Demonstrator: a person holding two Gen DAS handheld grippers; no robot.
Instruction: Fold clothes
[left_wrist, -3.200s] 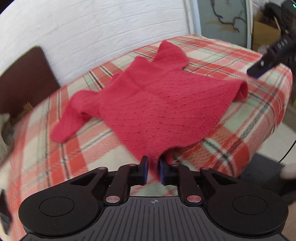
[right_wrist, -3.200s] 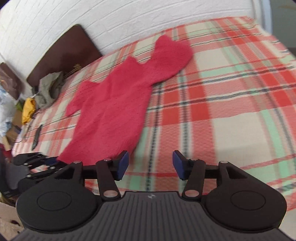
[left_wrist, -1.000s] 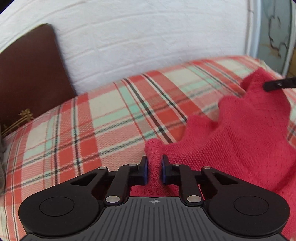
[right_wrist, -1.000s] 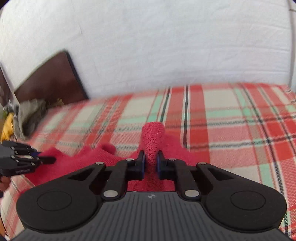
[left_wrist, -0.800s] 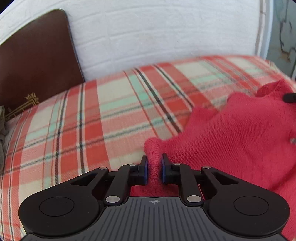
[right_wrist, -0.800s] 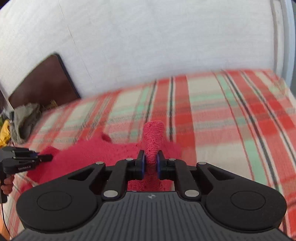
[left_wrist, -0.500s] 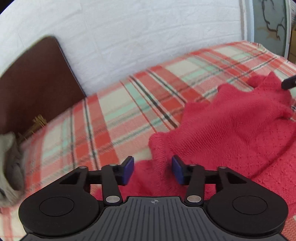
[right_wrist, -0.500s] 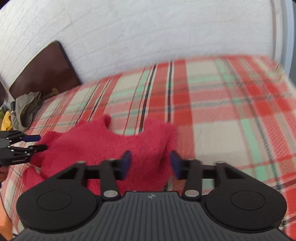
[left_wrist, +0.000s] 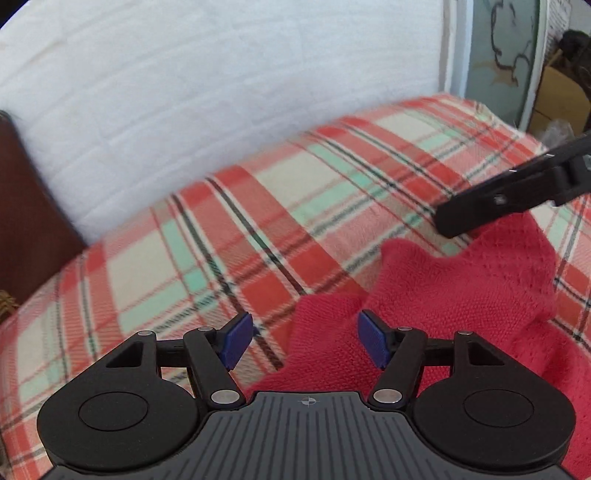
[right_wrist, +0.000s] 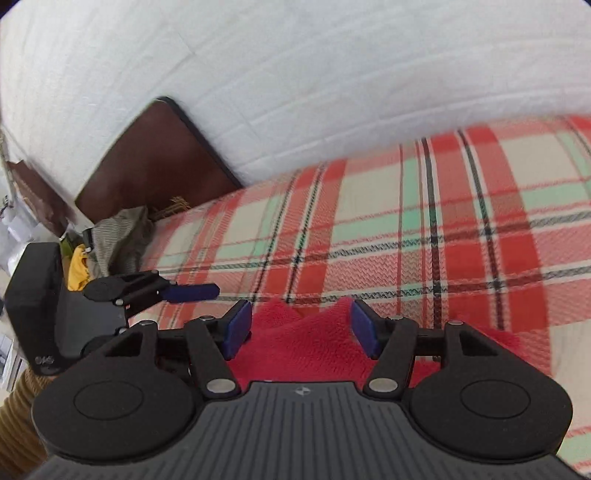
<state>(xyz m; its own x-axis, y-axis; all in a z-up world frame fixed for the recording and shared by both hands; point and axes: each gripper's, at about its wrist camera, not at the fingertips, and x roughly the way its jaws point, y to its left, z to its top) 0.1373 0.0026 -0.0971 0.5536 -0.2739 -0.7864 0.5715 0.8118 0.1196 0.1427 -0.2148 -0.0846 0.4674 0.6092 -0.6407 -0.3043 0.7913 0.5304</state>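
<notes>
Left gripper (left_wrist: 304, 341) jaws spread wide, nothing between the pads. Right gripper (right_wrist: 299, 328) likewise spread, holding nothing. Red knit sweater (left_wrist: 461, 295) lies bunched on the plaid blanket (left_wrist: 229, 236), its edge just under and ahead of both grippers. Contact between pads and knit is probably nil, though motion blur makes it hard to confirm.

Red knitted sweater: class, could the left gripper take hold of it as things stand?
Probably yes: the left gripper is open, the red knitted sweater lies on the plaid blanket right at its fingertips, and nothing covers it.
</notes>
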